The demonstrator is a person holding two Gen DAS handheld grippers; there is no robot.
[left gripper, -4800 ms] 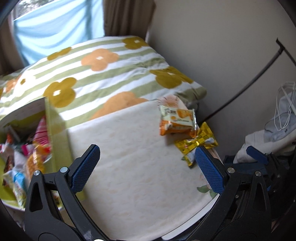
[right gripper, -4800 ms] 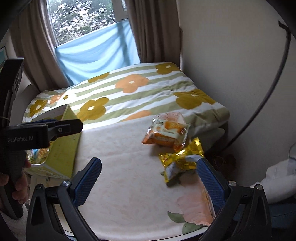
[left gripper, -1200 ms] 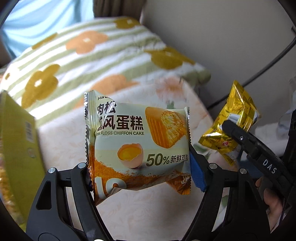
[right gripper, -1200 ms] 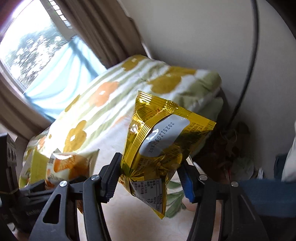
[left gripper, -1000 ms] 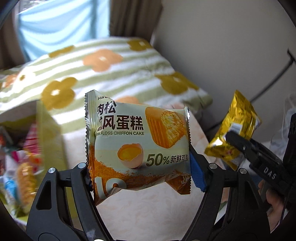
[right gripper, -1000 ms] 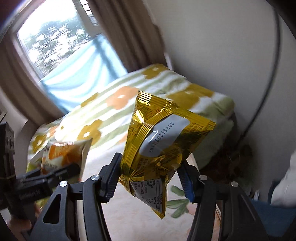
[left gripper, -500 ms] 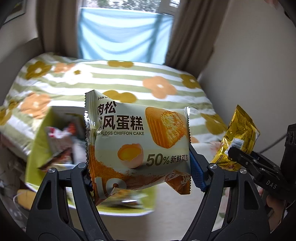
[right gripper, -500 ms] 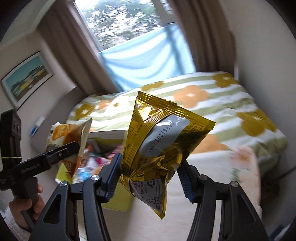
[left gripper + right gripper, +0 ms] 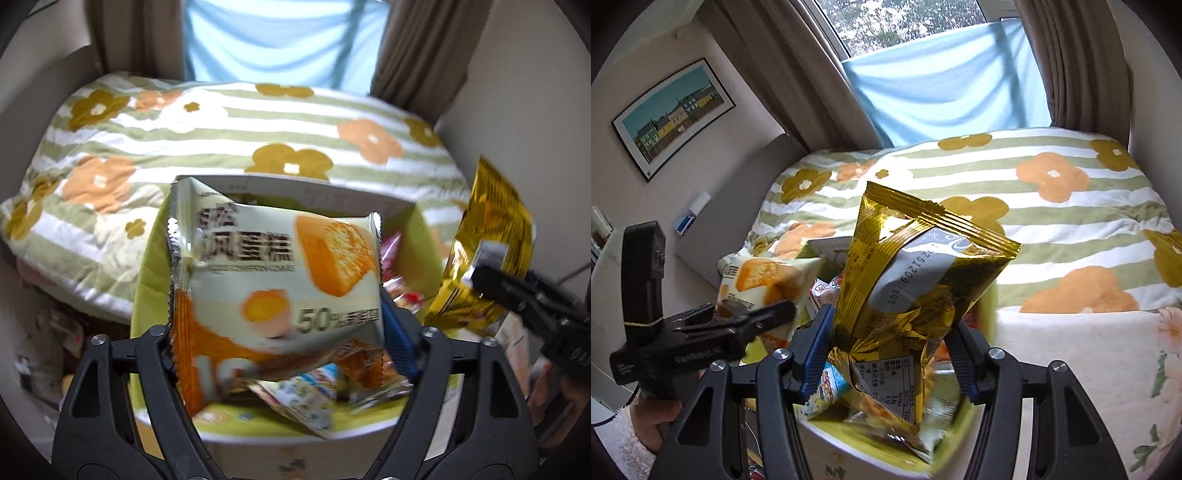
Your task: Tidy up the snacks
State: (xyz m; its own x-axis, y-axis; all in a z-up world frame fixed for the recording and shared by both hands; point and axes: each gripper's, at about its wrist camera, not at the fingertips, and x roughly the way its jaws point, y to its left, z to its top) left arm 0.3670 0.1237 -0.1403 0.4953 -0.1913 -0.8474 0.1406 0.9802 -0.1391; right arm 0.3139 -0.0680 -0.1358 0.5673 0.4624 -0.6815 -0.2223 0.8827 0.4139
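Observation:
My left gripper (image 9: 284, 343) is shut on a pale chiffon cake packet (image 9: 273, 280) with orange cake art, held above the open lime-green snack box (image 9: 147, 266). It also shows in the right wrist view (image 9: 764, 284), at the left. My right gripper (image 9: 890, 354) is shut on a crinkled gold foil snack bag (image 9: 916, 280), also above the box (image 9: 849, 435). The gold bag appears at the right in the left wrist view (image 9: 491, 254). The box holds several wrapped snacks (image 9: 299, 395), partly hidden by the packets.
A bed with a green-striped, flower-print quilt (image 9: 1052, 206) lies behind the box. A cream floral cloth (image 9: 1082, 362) covers the surface to the right. Curtains and a blue sheet (image 9: 945, 81) hang at the window. A framed picture (image 9: 672, 114) hangs on the left wall.
Both grippers have swung left from the cream cloth to above the snack box, each still holding its packet. The box now fills the lower middle of both views.

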